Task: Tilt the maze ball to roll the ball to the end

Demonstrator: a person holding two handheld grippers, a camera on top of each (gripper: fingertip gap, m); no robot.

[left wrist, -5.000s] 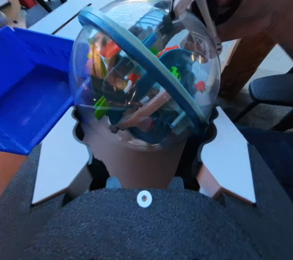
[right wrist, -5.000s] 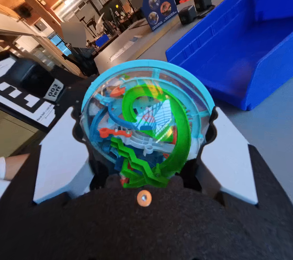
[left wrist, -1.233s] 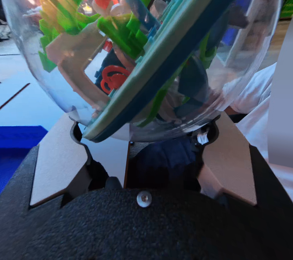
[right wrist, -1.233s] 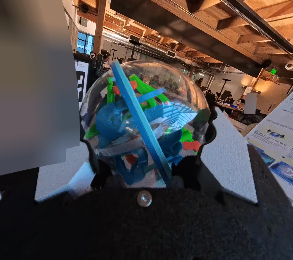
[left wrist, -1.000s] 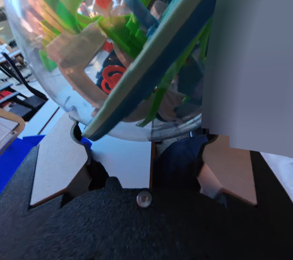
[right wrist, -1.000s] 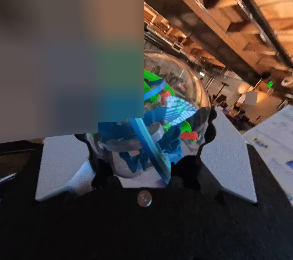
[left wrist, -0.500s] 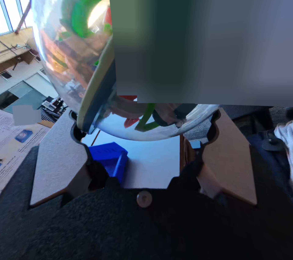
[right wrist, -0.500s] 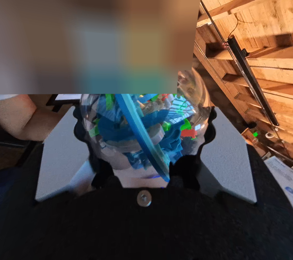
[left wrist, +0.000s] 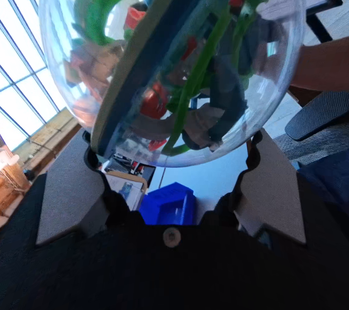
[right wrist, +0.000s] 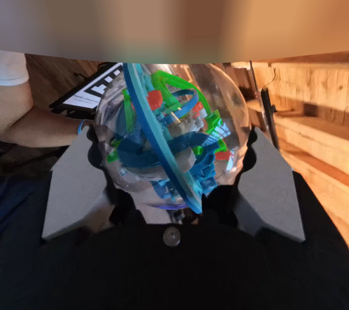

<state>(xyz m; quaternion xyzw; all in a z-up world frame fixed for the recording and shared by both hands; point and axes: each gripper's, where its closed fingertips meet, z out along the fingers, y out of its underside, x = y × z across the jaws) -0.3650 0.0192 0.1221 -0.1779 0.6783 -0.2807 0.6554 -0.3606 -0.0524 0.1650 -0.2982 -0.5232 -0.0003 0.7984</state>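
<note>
Both claws clamp one clear maze ball point(right wrist: 170, 140): left gripper point(left wrist: 172, 142) and right gripper point(right wrist: 170, 142) each hold it between spread fingers. Its blue ring point(right wrist: 160, 140) runs steeply, leaning aslant.

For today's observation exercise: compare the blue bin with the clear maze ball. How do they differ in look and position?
The blue bin is opaque, boxy and one solid colour; the maze ball is a transparent sphere packed with green, red and blue tracks. The bin sits on the table far below, while the ball is held aloft between the left gripper and right gripper. Both look like plastic.
</note>
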